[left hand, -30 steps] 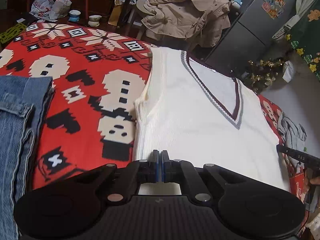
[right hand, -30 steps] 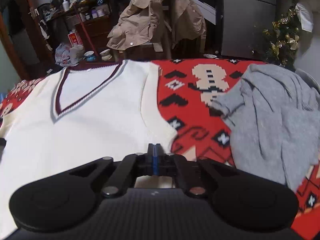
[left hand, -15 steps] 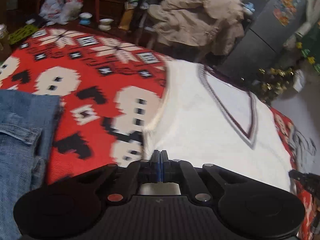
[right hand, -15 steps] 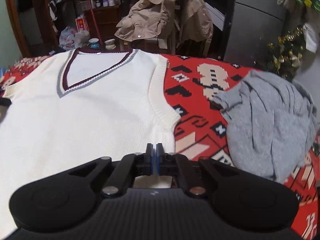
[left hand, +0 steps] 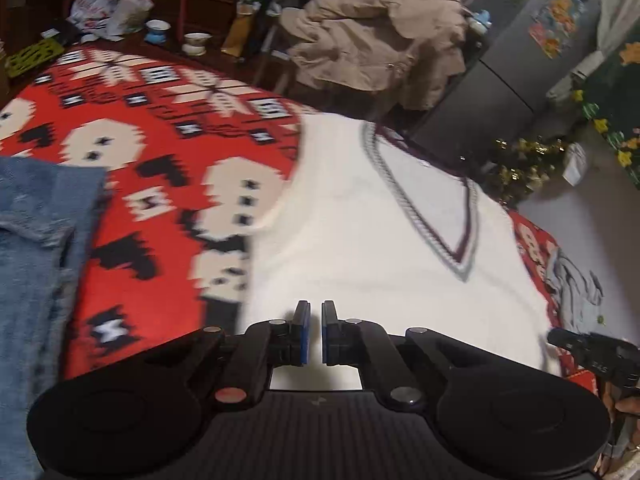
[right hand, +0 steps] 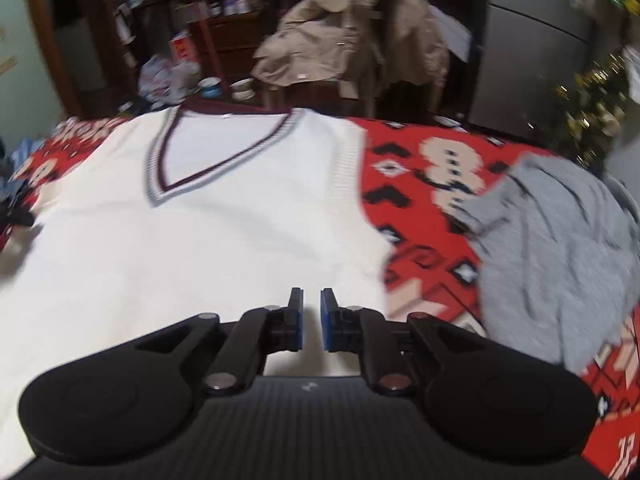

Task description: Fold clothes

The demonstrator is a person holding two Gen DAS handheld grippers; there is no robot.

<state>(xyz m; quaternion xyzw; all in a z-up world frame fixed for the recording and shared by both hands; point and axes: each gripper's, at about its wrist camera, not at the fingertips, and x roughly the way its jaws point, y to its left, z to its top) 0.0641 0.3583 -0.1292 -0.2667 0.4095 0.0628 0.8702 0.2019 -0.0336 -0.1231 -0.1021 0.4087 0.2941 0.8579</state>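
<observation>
We see a cream knitted sleeveless vest with a maroon-and-grey V-neck trim (left hand: 360, 248) lying flat, front up, on a red blanket with a cream and black pixel pattern (left hand: 132, 152). In the left wrist view the vest fills the centre to 3 o'clock, neckline toward 1 o'clock. The left gripper (left hand: 316, 334) sits at 6 o'clock over the vest's lower part, near its left edge; its blue-padded fingers (left hand: 301, 336) stand slightly apart with a narrow gap, nothing clamped, white knit showing through behind. Folded blue denim jeans (left hand: 36, 264) lie at 9 o'clock, apart from the vest.

In the right wrist view the vest (right hand: 192, 232) spreads from centre to 9 o'clock, V-neck at 11 o'clock. The right gripper (right hand: 311, 320) is at 6 o'clock over the vest's hem area near its right edge; its jaws are opening, a small gap between them, no cloth pinched. A crumpled grey garment (right hand: 556, 256) lies at 3 o'clock on the blanket (right hand: 420, 184), just beside the vest but not touching. A beige jacket draped over a chair (right hand: 352, 32) stands at 12 o'clock behind the bed. Both views are motion-blurred.
</observation>
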